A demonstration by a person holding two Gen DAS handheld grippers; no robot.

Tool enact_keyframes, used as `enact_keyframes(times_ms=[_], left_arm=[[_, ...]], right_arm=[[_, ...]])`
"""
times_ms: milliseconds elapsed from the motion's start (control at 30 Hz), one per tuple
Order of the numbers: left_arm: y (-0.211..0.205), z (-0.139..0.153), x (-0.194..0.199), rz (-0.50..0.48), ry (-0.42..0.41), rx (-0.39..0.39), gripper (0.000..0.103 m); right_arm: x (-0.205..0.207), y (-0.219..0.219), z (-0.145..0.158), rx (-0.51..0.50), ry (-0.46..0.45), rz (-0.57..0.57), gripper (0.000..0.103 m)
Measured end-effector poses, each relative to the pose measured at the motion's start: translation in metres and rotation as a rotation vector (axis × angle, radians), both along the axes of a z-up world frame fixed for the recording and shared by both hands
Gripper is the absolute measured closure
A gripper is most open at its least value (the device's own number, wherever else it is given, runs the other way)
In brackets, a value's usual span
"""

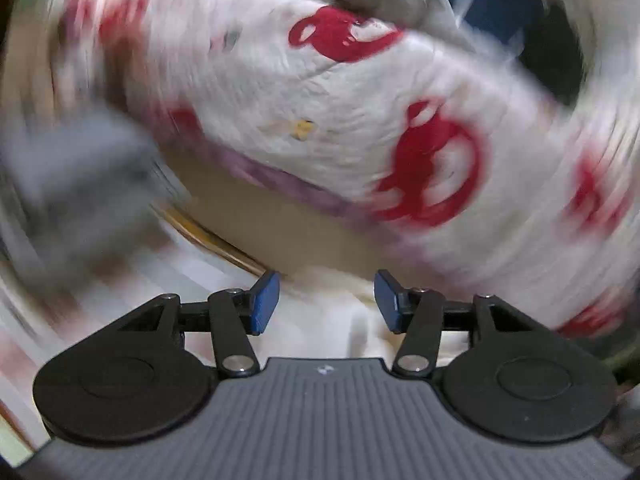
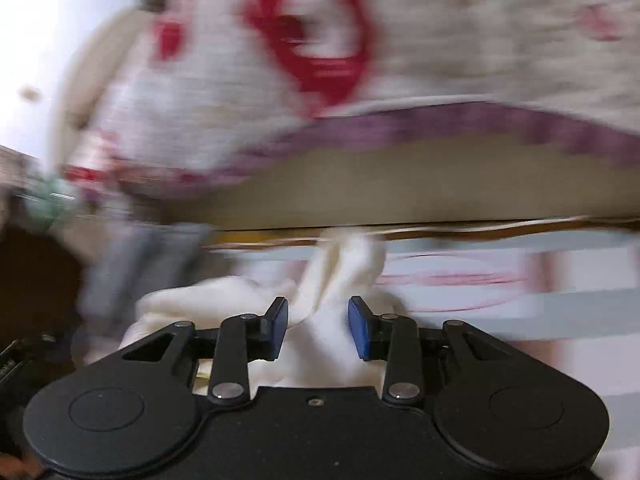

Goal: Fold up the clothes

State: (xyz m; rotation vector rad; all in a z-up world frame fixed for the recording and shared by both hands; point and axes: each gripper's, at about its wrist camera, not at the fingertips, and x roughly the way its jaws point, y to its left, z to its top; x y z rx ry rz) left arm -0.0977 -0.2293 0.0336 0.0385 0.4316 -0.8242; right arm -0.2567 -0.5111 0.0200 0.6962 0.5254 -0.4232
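Note:
A cream-white garment [image 2: 340, 280] lies bunched on the striped bed surface, right in front of both grippers; it also shows in the left wrist view [image 1: 328, 312]. My right gripper [image 2: 318, 328] has its blue pads apart, with a raised fold of the cream cloth standing between them. My left gripper [image 1: 326, 300] is open, pads wide apart, with the cream cloth just beyond and below the gap. Both views are heavily motion-blurred.
A white blanket with red teapot prints and a purple hem [image 1: 360, 120] is heaped behind, and it also shows in the right wrist view [image 2: 312, 40]. A tan bed rail [image 2: 400, 184] runs below it. Grey cloth [image 1: 72, 176] lies at left. The sheet [image 2: 520, 304] is pink-and-grey striped.

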Motion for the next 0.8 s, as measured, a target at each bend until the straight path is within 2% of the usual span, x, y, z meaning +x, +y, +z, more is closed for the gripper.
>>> enact_keyframes(times_ms=[67, 100, 133, 167, 200, 233, 333, 400, 567, 700, 800], left_arm=[[-0.014, -0.032, -0.004, -0.080, -0.157, 0.209, 0.047], [-0.017, -0.048, -0.004, -0.120, -0.189, 0.275, 0.047], [-0.018, -0.062, -0.003, -0.154, -0.172, 0.306, 0.046], [-0.016, -0.076, 0.001, -0.174, -0.122, 0.322, 0.045], [-0.014, -0.090, 0.006, -0.181, -0.043, 0.323, 0.045], [-0.011, -0.103, 0.012, -0.184, 0.047, 0.320, 0.045], [0.007, -0.142, 0.036, -0.187, 0.349, 0.177, 0.045], [0.012, -0.155, 0.045, -0.169, 0.447, 0.138, 0.047], [0.011, -0.150, 0.035, -0.233, 0.367, 0.117, 0.046], [-0.010, -0.147, 0.027, -0.321, 0.351, 0.098, 0.045], [-0.021, -0.152, 0.015, -0.359, 0.305, 0.149, 0.035]], right_arm=[[-0.009, -0.007, -0.011, 0.027, 0.022, -0.024, 0.063], [-0.014, -0.010, -0.017, 0.041, 0.032, -0.035, 0.063], [-0.018, -0.014, -0.022, 0.055, 0.043, -0.047, 0.062], [-0.023, -0.017, -0.028, 0.068, 0.054, -0.059, 0.056], [-0.027, -0.021, -0.033, 0.082, 0.065, -0.071, 0.050], [-0.032, -0.024, -0.039, 0.096, 0.075, -0.082, 0.049], [-0.041, -0.032, -0.052, 0.116, 0.114, -0.104, 0.045], [-0.039, -0.031, -0.058, 0.100, 0.148, -0.097, 0.045], [-0.036, -0.030, -0.071, 0.057, 0.233, -0.081, 0.044], [-0.033, -0.030, -0.082, 0.023, 0.301, -0.068, 0.044], [-0.031, -0.029, -0.089, -0.002, 0.351, -0.057, 0.044]])
